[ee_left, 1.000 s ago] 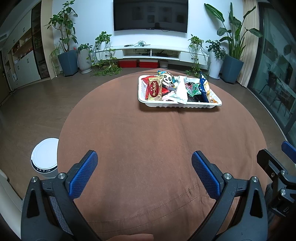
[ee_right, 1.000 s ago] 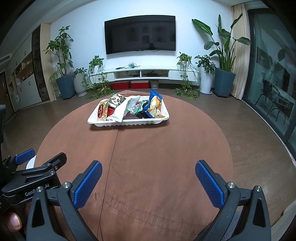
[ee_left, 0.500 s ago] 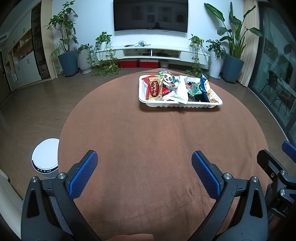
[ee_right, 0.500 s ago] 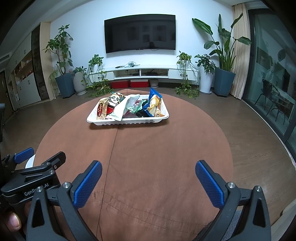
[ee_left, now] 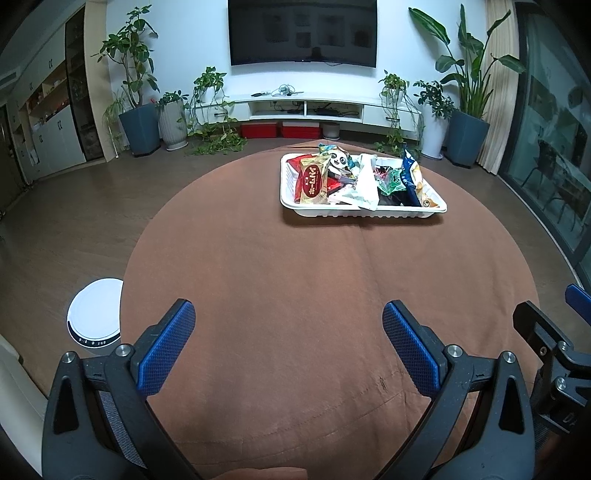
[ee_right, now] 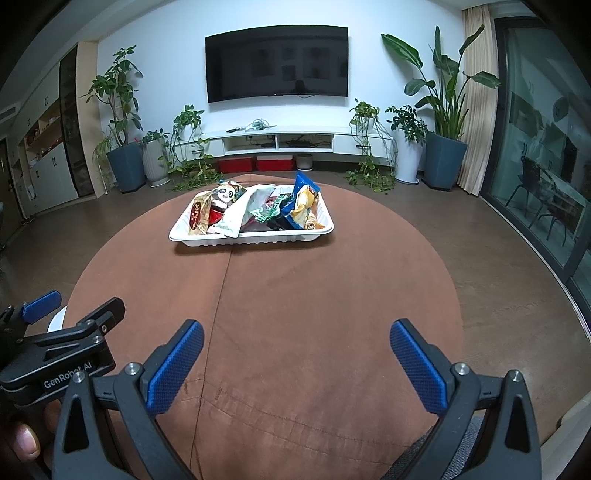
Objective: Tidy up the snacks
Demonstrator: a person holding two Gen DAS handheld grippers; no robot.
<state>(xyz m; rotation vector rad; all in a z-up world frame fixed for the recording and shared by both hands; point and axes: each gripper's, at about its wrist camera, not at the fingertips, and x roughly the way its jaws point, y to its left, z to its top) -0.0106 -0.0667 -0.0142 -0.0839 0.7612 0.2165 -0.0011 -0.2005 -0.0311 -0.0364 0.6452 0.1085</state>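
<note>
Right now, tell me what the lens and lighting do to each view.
Left wrist view: fisheye bows the TV and walls, corners vignetted black, tray sharp, soft shadow beneath it. Right wrist view: same barrel distortion, dim bluish light, reflections on the glass door, a blurred thumb at the edge.

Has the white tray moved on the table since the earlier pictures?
No. The white tray stays on the same crease of the brown tablecloth; only small camera drift shows.

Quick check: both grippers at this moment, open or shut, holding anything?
Left gripper: open, holding nothing, above the brown table.
Right gripper: open, holding nothing, short of the snack tray.
</note>
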